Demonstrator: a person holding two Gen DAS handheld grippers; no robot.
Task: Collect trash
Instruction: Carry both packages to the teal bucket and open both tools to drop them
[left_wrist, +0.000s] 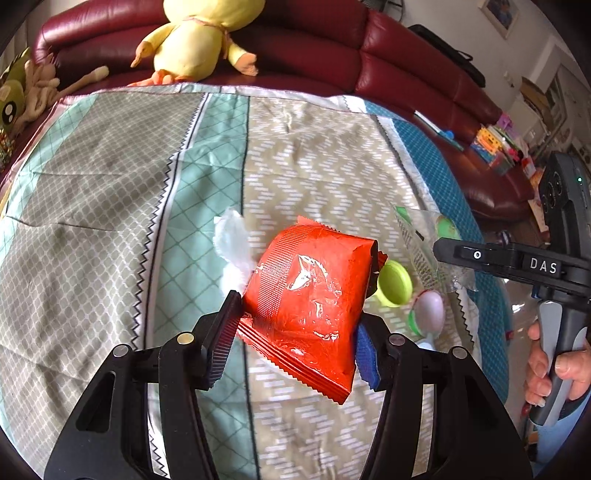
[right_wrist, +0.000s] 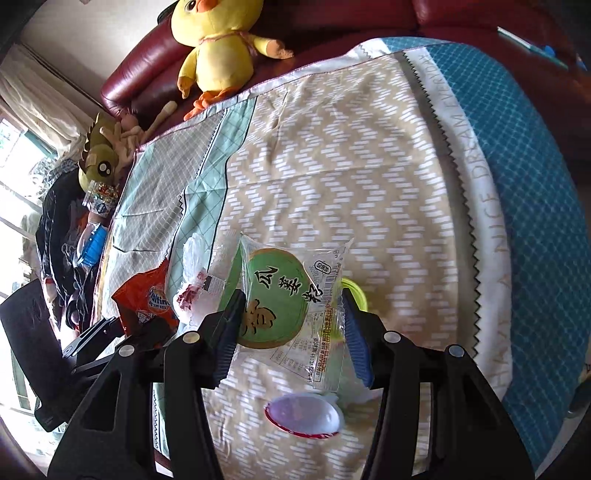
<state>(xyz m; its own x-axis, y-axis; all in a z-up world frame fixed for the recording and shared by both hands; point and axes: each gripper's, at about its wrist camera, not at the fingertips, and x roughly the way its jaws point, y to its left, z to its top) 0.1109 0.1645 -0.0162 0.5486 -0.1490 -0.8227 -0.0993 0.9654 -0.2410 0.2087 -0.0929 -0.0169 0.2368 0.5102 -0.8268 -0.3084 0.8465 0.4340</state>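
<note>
Your left tool (left_wrist: 295, 321) pinches the crinkled red foil wrapper (left_wrist: 314, 306) and your right tool (right_wrist: 291, 328) the clear green-printed snack packet (right_wrist: 288, 299), both lifted clear for binning.

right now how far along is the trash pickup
Nothing visibly binned yet; no bin in view. In hand: the left gripper has its jaws shut on the orange wrapper, and the right gripper holds the clear green-label packet. Left on the cloth: crumpled white tissue, yellow-green lid, clear plastic cup.
</note>
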